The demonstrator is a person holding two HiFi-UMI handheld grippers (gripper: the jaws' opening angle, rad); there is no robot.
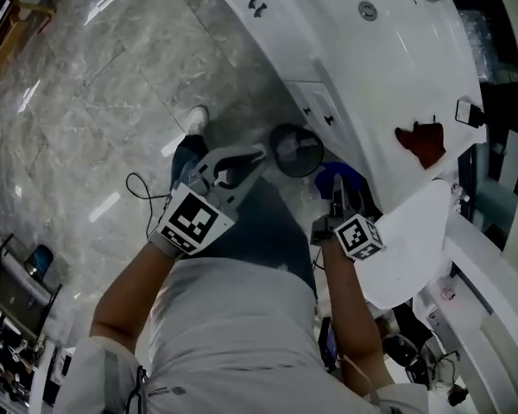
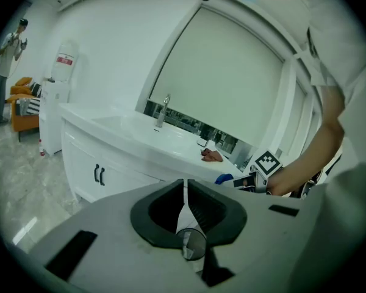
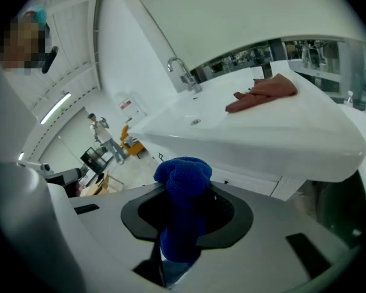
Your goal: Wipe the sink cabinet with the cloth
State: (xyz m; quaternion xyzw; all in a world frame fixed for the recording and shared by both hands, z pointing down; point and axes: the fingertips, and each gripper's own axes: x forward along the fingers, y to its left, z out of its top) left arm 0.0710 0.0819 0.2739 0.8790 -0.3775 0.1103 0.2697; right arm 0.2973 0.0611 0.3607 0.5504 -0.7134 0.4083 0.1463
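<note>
Head view: we stand beside the white sink cabinet (image 1: pixel 324 102) with the left tool (image 1: pixel 257 155) and right tool (image 1: pixel 338 198) held low. A red rag (image 1: pixel 423 141) lies on the worktop (image 1: pixel 397 50).

Left gripper view — its jaws meet on nothing.

Right gripper view — the jaws pinch the blue cloth (image 3: pixel 183 179), a soft, light wad poking forward. We judge this bunched hold apt for wiping.

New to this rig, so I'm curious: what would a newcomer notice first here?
The bright blue cloth stands out, clamped in the right tongs near the white sink cabinet. A reddish-brown rag lies on the cabinet's countertop, and the left tongs are shut with nothing between them.
</note>
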